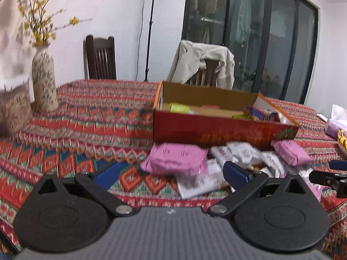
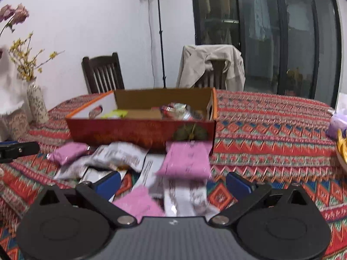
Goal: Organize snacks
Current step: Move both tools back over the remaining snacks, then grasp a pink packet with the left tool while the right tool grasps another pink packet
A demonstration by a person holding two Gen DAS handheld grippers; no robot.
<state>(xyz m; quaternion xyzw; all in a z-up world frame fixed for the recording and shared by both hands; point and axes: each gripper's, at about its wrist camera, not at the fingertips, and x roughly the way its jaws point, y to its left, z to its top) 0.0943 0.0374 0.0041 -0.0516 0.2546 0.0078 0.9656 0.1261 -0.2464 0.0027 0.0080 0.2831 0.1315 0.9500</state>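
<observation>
A red cardboard box [image 1: 216, 130] with several snack packets inside stands open on the patterned tablecloth; it also shows in the right wrist view [image 2: 130, 132]. In front of it lies a pile of pink packets [image 1: 177, 158] [image 2: 186, 160] and white packets [image 1: 240, 151] [image 2: 121, 153]. My left gripper [image 1: 171, 174] is open and empty, just in front of the nearest pink packet. My right gripper [image 2: 173, 184] is open and empty, hovering over the pile with a pink packet [image 2: 138, 201] and a white packet [image 2: 184, 195] between its fingers. The right gripper's tip [image 1: 325, 175] shows at the left view's right edge.
A patterned vase [image 1: 43, 80] with yellow flowers stands at the table's left. Two wooden chairs [image 2: 102, 73] stand behind the table, one draped with a beige jacket [image 2: 212, 65]. A purple tissue pack [image 1: 334, 123] and a yellow item [image 2: 341, 143] lie at the right edge.
</observation>
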